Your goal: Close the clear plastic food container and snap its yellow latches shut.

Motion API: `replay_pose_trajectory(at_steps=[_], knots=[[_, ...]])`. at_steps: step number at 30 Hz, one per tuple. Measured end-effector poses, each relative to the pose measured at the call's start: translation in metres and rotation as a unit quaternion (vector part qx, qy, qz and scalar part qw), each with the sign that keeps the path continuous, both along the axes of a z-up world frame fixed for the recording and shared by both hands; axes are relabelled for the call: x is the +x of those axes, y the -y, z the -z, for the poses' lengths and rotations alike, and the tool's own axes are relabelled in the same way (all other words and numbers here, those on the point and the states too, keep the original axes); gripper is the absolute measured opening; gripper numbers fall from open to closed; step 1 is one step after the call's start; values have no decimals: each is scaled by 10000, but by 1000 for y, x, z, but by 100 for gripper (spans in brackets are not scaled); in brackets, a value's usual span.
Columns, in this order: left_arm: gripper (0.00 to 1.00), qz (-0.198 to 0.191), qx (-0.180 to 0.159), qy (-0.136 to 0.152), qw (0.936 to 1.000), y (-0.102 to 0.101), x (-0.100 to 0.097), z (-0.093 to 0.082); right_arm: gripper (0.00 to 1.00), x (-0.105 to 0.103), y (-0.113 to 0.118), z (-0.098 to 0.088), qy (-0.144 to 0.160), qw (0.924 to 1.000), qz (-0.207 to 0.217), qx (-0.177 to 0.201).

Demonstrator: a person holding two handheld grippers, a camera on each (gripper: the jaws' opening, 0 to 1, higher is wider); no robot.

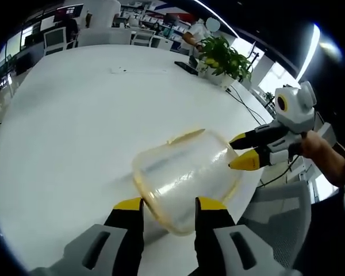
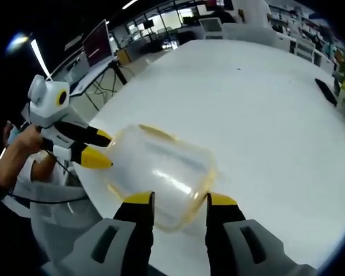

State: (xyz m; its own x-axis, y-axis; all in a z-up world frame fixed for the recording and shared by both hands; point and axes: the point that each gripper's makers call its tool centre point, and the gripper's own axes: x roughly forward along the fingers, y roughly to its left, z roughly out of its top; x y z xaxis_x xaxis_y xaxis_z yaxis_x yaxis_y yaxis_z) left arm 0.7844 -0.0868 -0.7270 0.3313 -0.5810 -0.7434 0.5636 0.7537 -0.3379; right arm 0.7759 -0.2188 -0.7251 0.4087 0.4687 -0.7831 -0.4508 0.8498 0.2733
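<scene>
Clear container (image 1: 184,181) sits on white table (image 1: 75,126) near the edge, between both grippers. Left gripper (image 1: 169,206) and right gripper (image 2: 179,200) spread wide, flanking it, empty. Approach step; next, press a yellow latch (image 1: 187,136) shut.

A large white table (image 1: 75,126) carries a potted green plant (image 1: 223,58) in a white pot near its far edge, and a dark flat device (image 1: 186,67) lies just beside the plant. A grey mesh office chair (image 1: 279,215) stands at the near edge. Behind the table are desks with monitors (image 1: 54,38).
</scene>
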Motion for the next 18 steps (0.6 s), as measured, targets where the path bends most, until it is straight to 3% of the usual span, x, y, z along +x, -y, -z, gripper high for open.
replay_pose_trajectory(at_steps=[18], knots=[[29,21,25,-96,9999,-7,-6,1,33,-7,-3,2,20,9997,-66,236]])
